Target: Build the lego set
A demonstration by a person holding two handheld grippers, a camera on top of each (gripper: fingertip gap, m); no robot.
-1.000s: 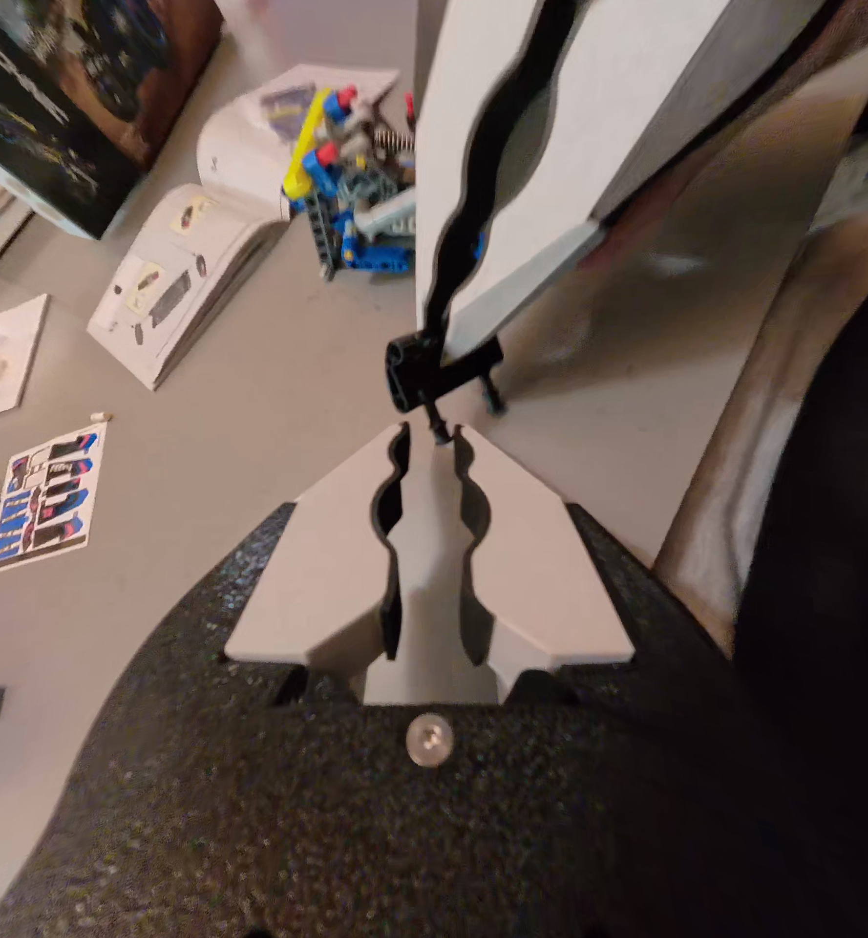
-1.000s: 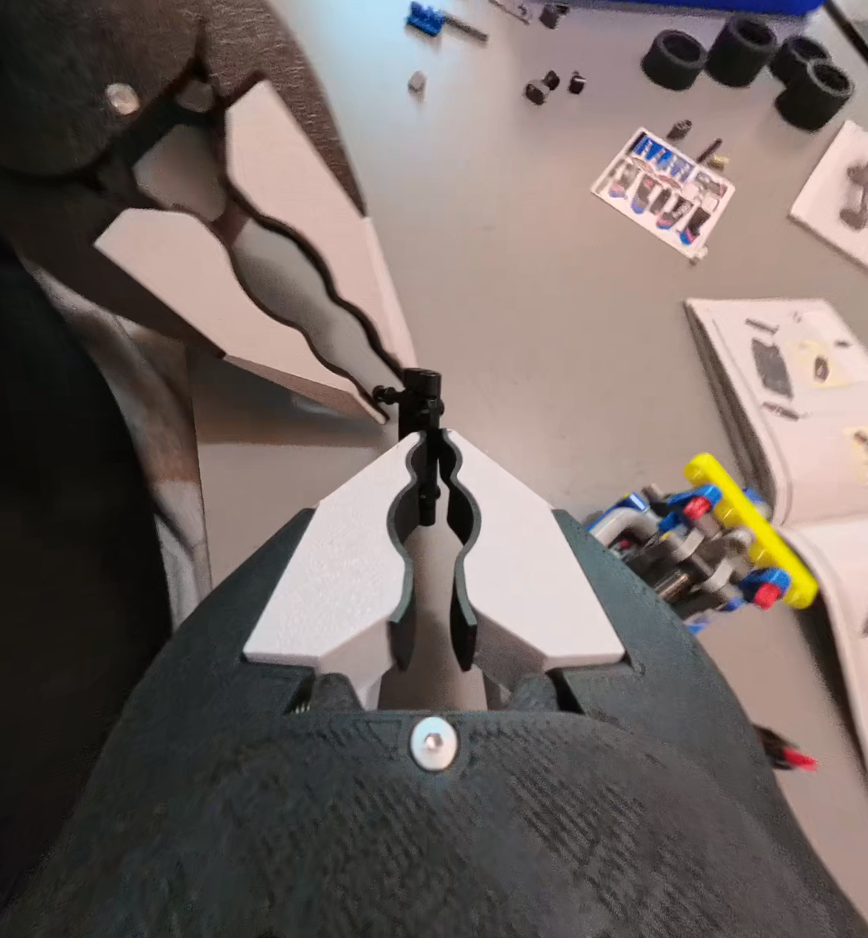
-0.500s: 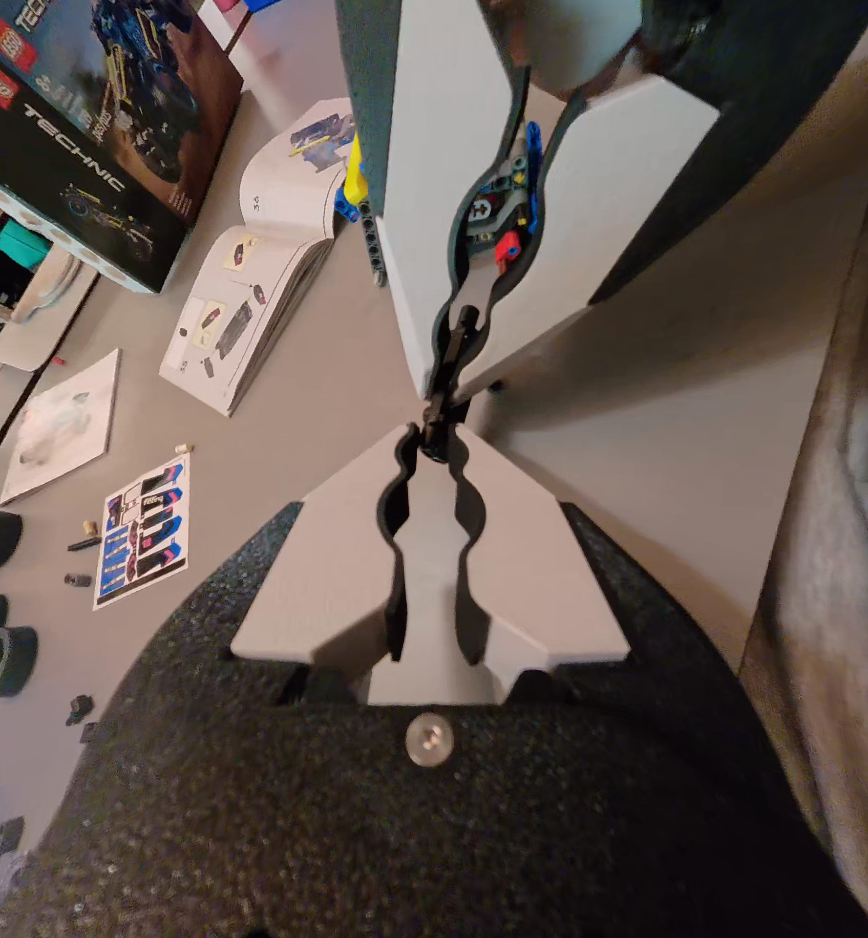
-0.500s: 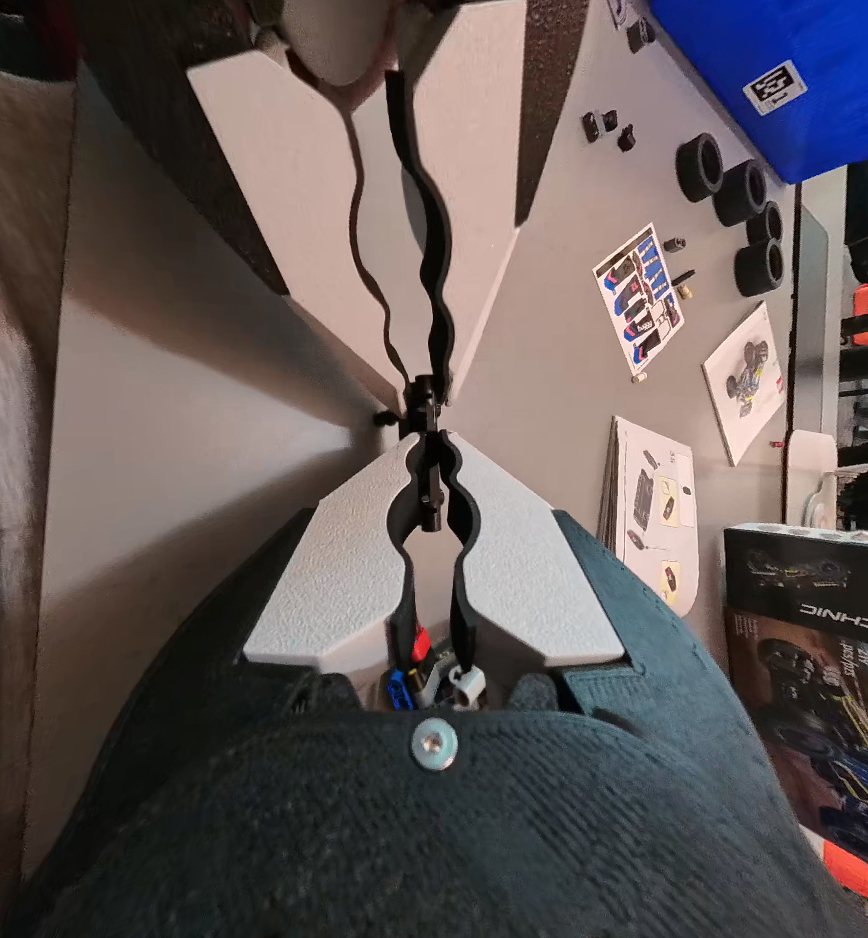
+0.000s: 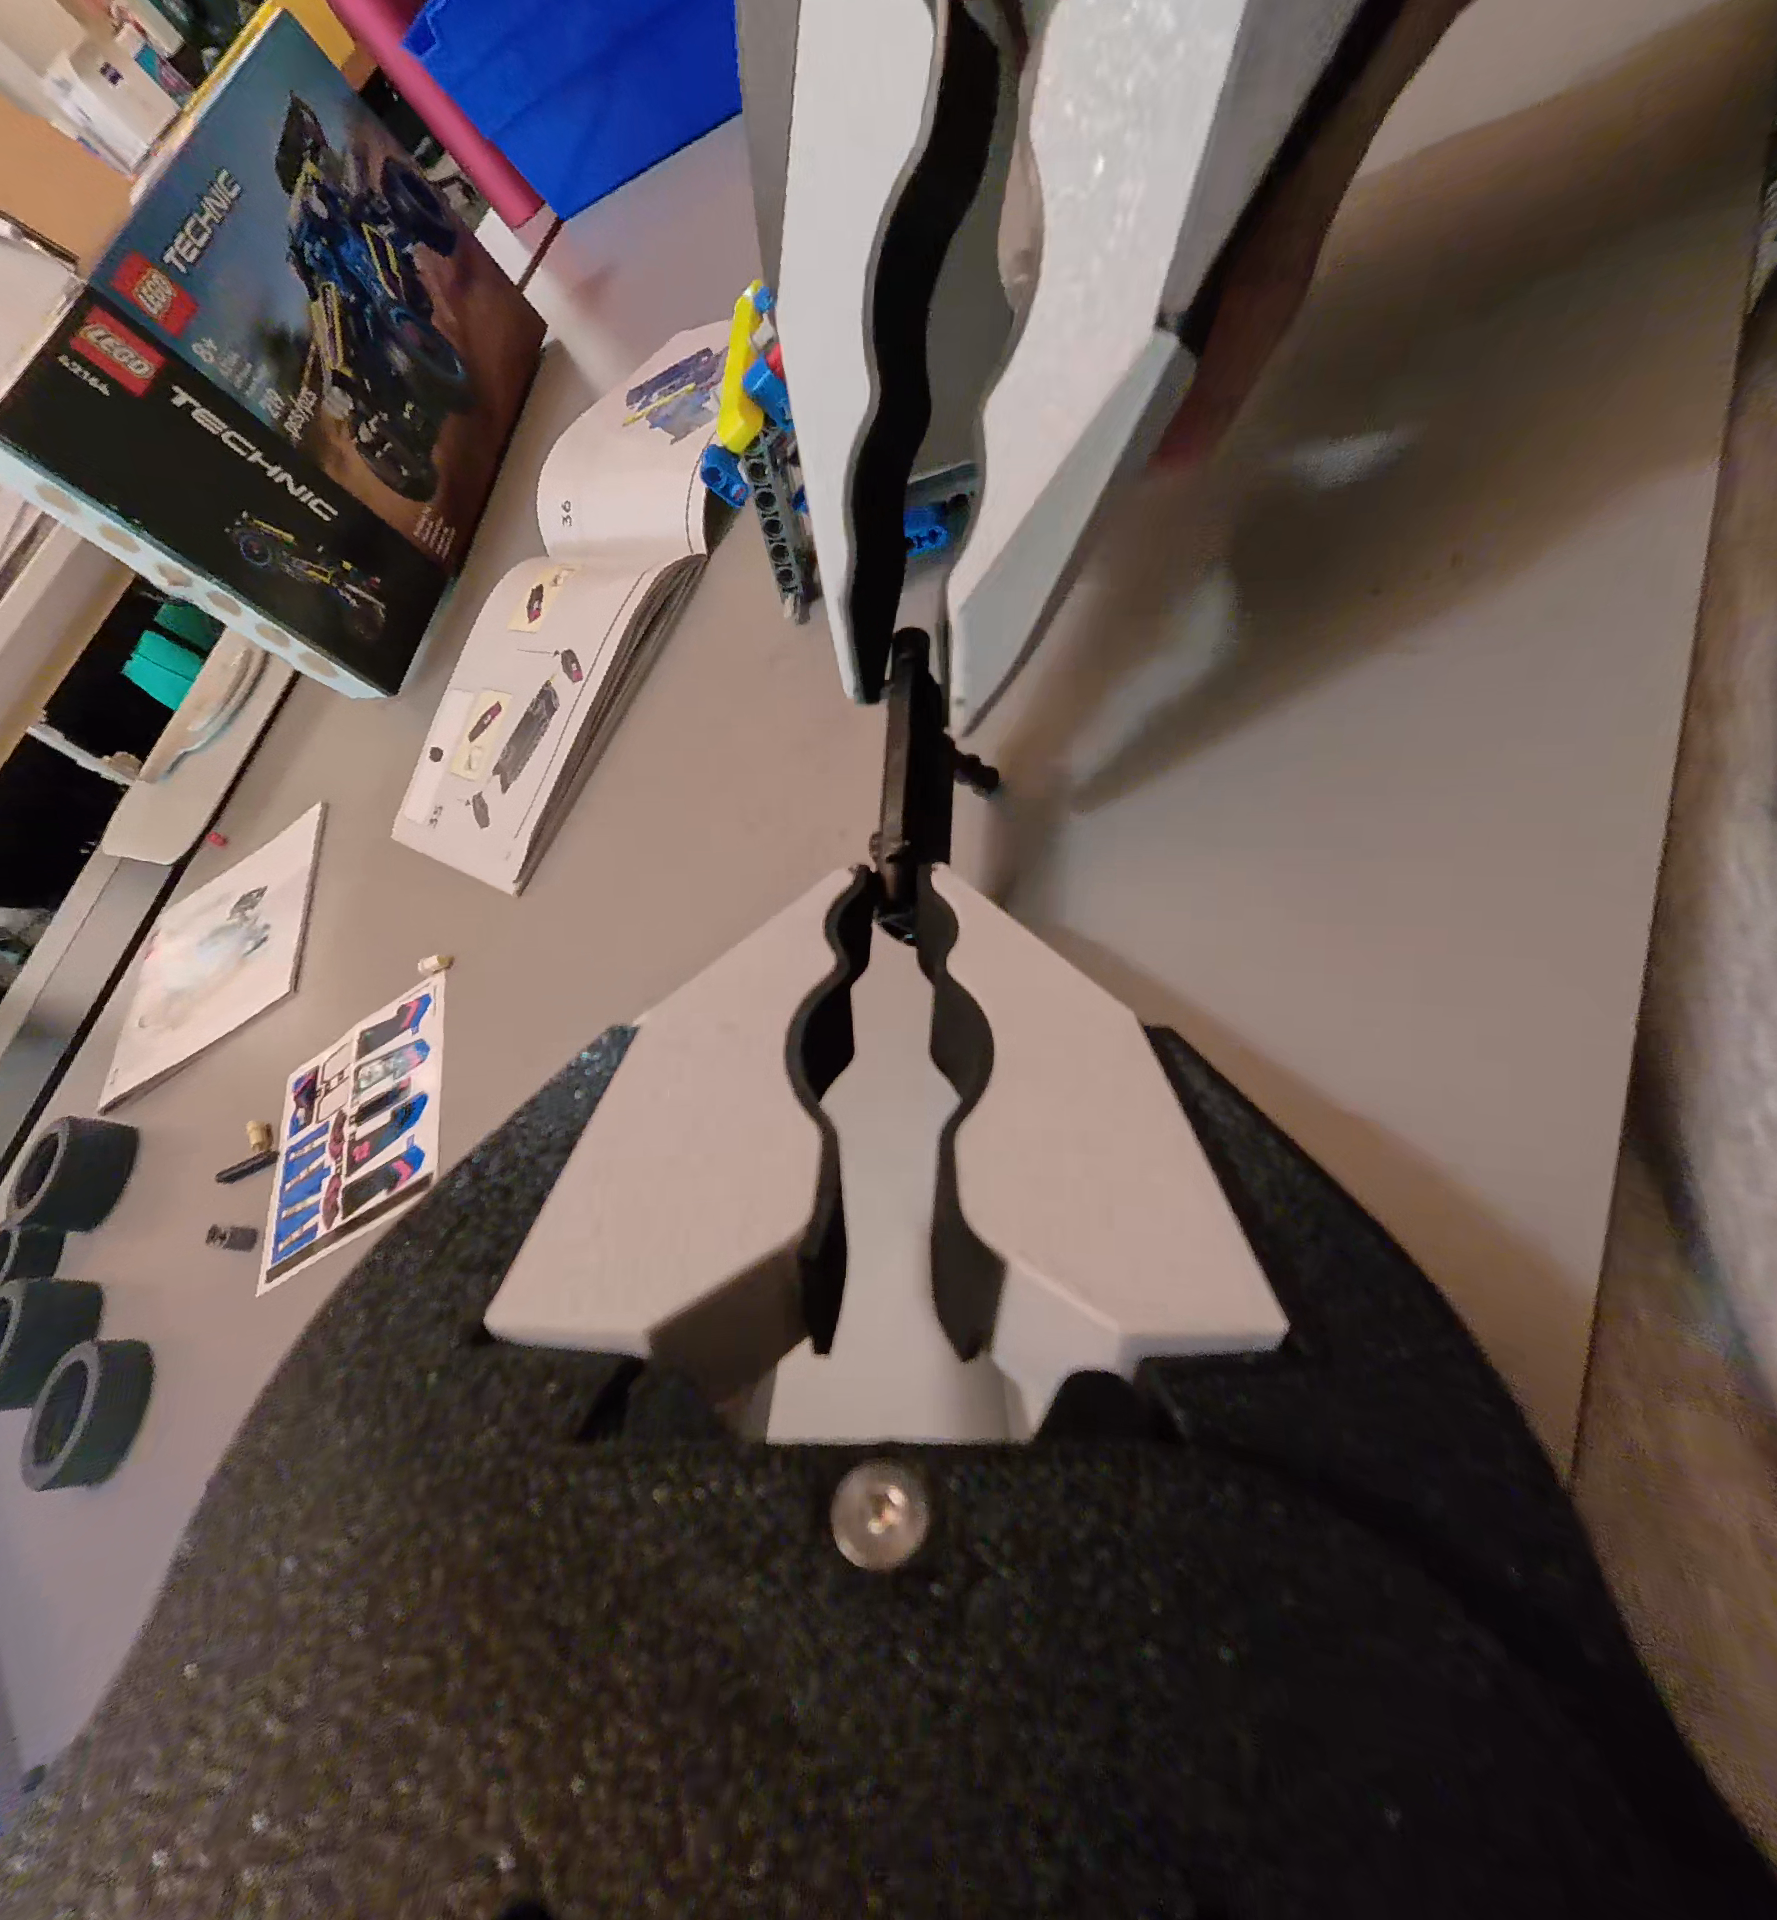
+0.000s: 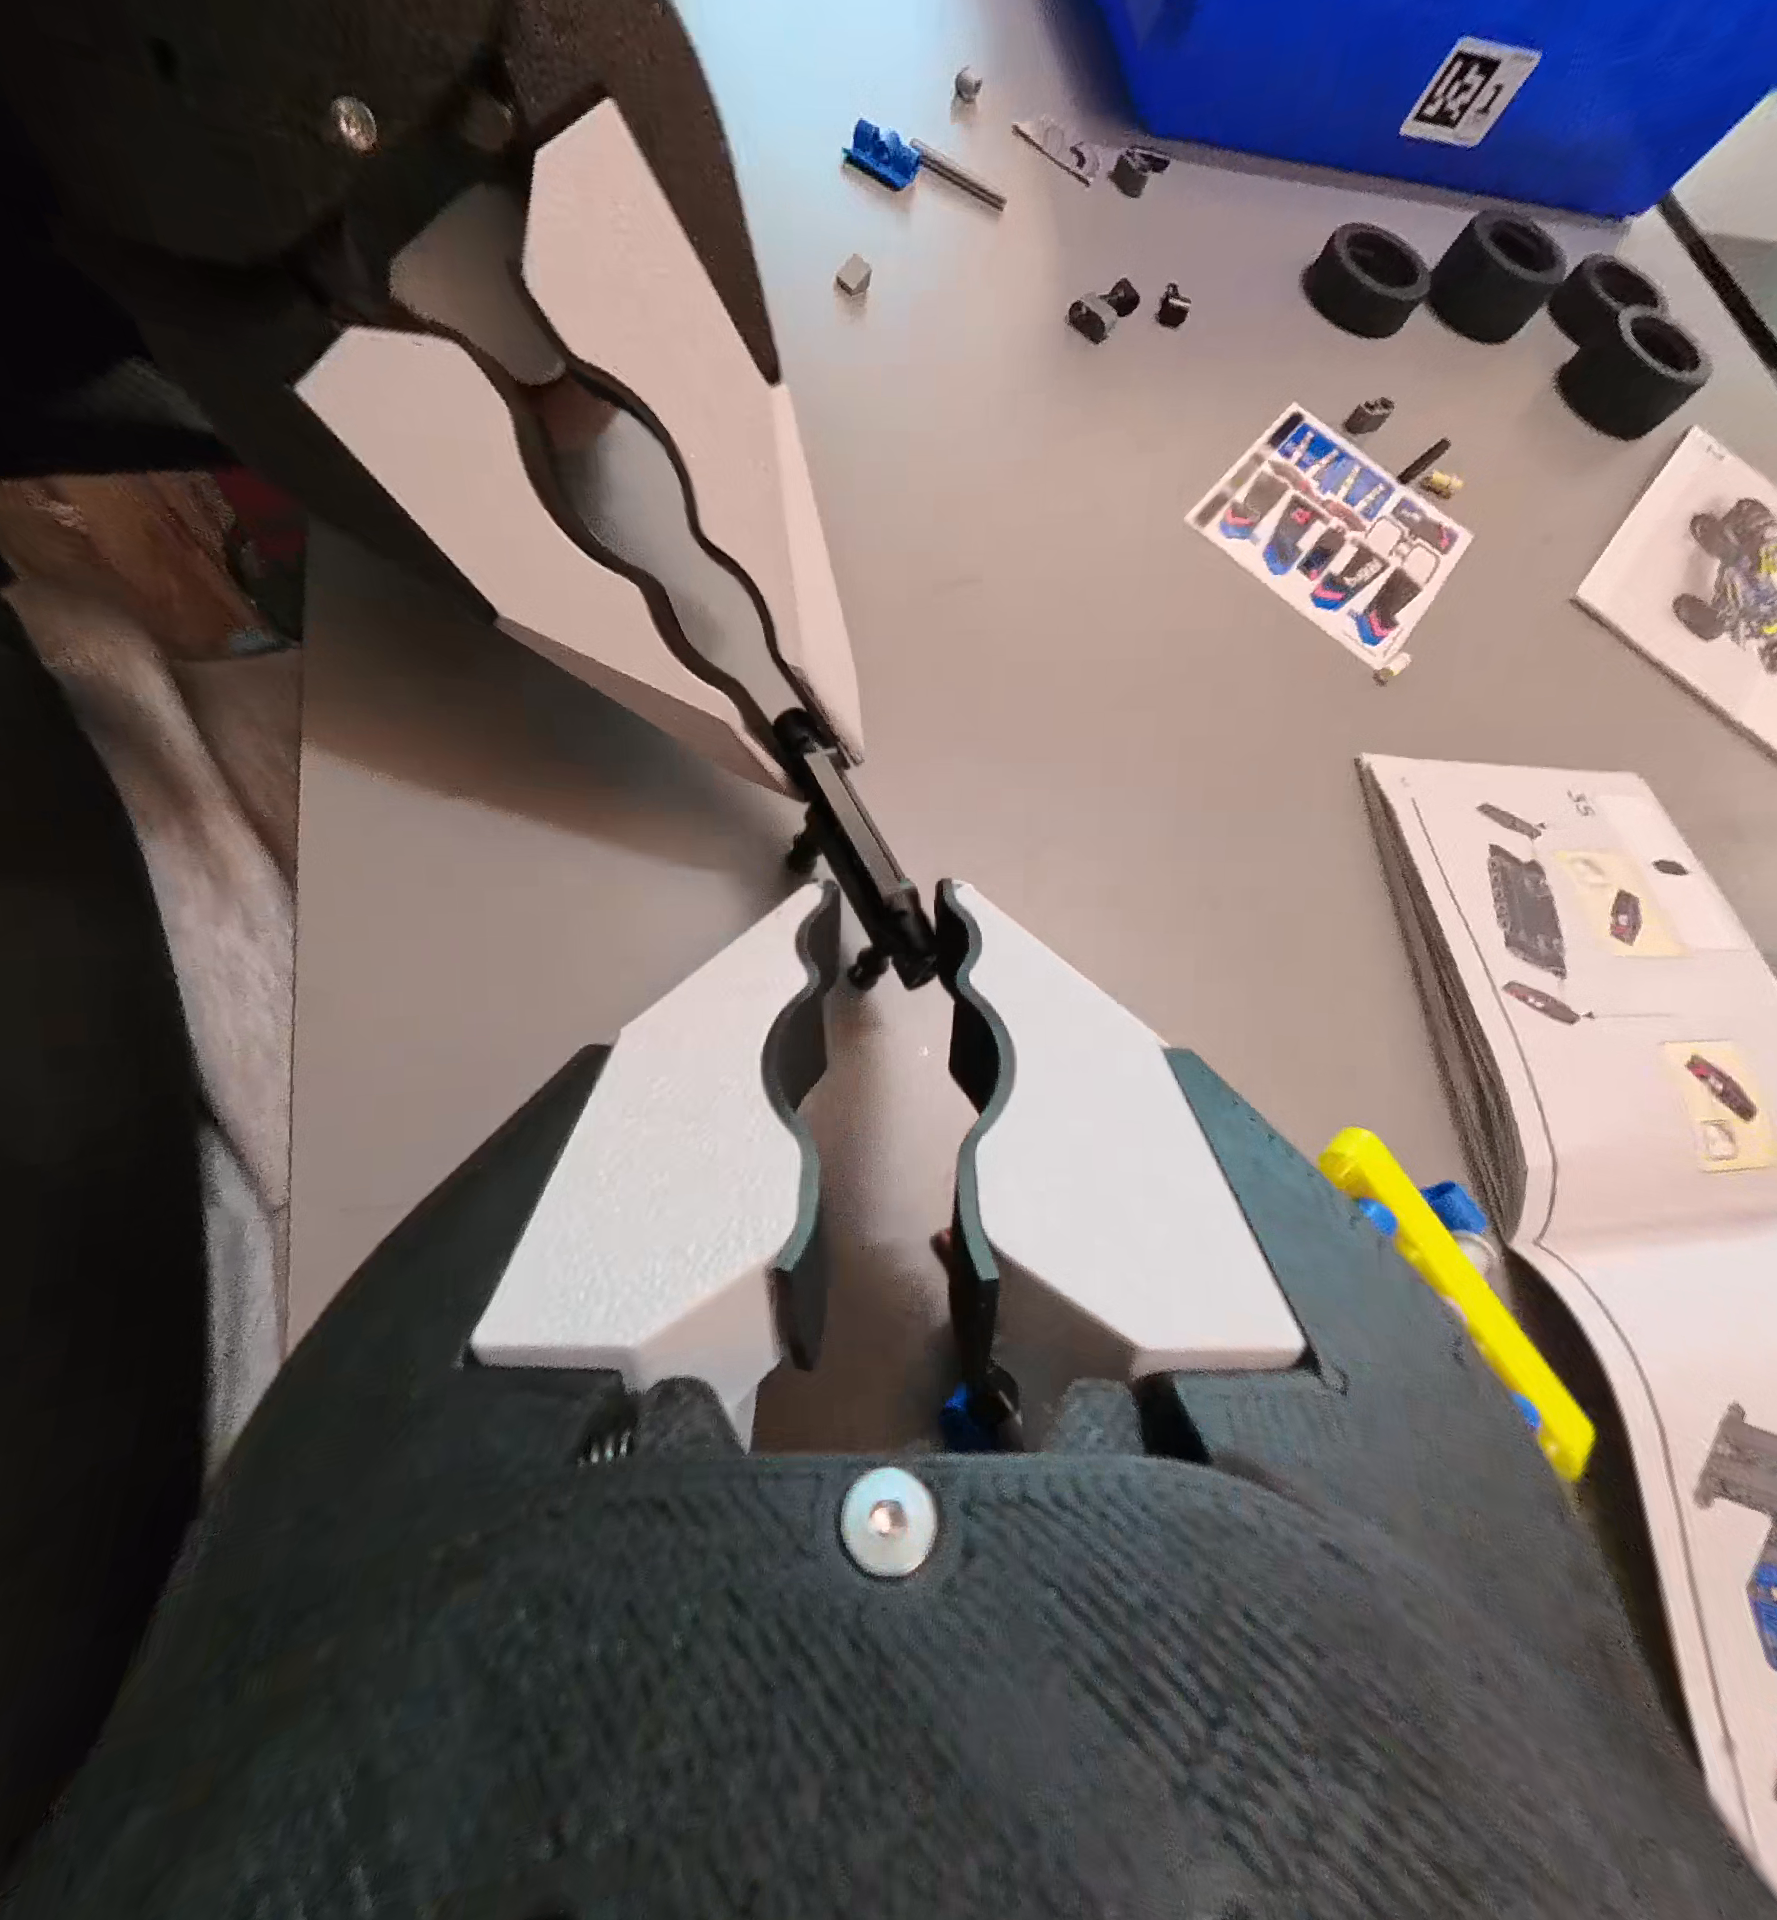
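A thin black pin-and-beam part (image 5: 915,769) hangs in the air between the two grippers, above the grey table (image 5: 718,831). My left gripper (image 5: 899,896) is shut on its near end; the right wrist view shows that gripper (image 6: 811,740) clamped on the part's far end (image 6: 853,842). My right gripper (image 6: 884,920) is open. The part's other end stands between its fingertips, close against the right finger (image 6: 967,935), with a gap to the left one. In the left wrist view the right gripper (image 5: 915,665) comes in from above with its jaws apart.
A partly built blue, grey and yellow model (image 5: 759,416) lies behind the grippers beside an open instruction booklet (image 5: 572,665). A toy box (image 5: 271,395), a sticker sheet (image 5: 359,1132), black tyres (image 6: 1507,281), small loose parts (image 6: 1112,301) and a blue bin (image 6: 1435,83) lie around. Less than 4 cm separates the two grippers' tips.
The right gripper, shut on the black part before, has opened its jaws. The left gripper has closed on the part's other end and now carries it. Both grippers have turned.
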